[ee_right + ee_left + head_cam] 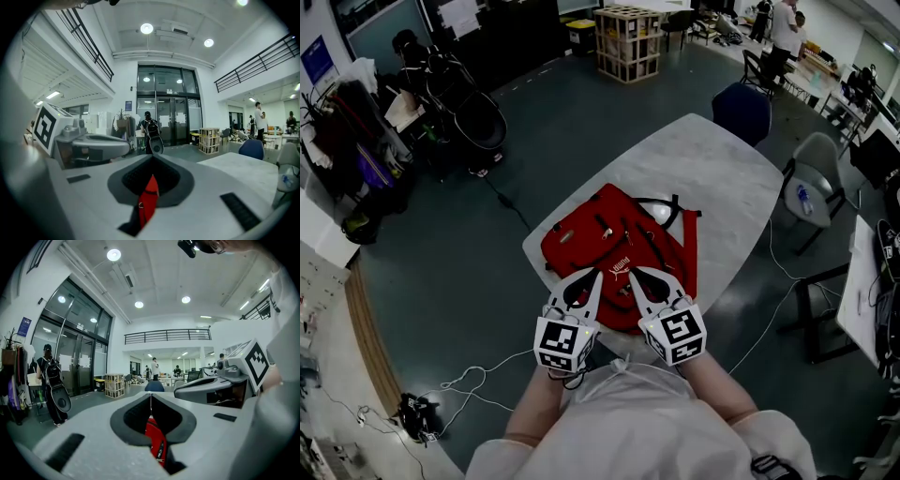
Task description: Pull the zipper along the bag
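On the pale tabletop lies the red bag, flat, its straps toward the far side. Both forearms reach forward from the bottom of the head view, close together and nearly parallel. They carry the left tool and the right tool side by side over the bag's near edge, pointing ahead and roughly level. Each tool's jaws are brought together at the tips. Red bag fabric shows in the opening behind the tips of both, left and right; whether either pinches it cannot be told.
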Motion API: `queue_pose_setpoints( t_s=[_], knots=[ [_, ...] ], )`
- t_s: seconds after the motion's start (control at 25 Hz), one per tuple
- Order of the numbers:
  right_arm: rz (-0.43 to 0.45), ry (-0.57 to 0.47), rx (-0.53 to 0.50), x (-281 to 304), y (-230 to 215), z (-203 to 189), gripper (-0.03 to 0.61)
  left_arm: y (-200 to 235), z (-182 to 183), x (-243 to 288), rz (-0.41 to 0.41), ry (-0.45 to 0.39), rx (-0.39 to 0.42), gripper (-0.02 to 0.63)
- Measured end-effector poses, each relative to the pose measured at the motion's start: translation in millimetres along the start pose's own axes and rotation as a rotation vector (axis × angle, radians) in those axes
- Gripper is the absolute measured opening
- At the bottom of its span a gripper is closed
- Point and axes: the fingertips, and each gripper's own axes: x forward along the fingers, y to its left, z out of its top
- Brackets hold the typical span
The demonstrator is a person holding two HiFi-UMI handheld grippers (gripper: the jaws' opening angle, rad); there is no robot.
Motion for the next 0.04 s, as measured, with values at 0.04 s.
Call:
queue_pose_setpoints(
  t_s=[0.04],
  knots=[
    [0.000, 0.001, 0.000, -0.1, 0.0, 0.1, 0.026, 0.2, -0.2, 0.3, 0.003, 0.001, 0.002, 0.020]
  ],
)
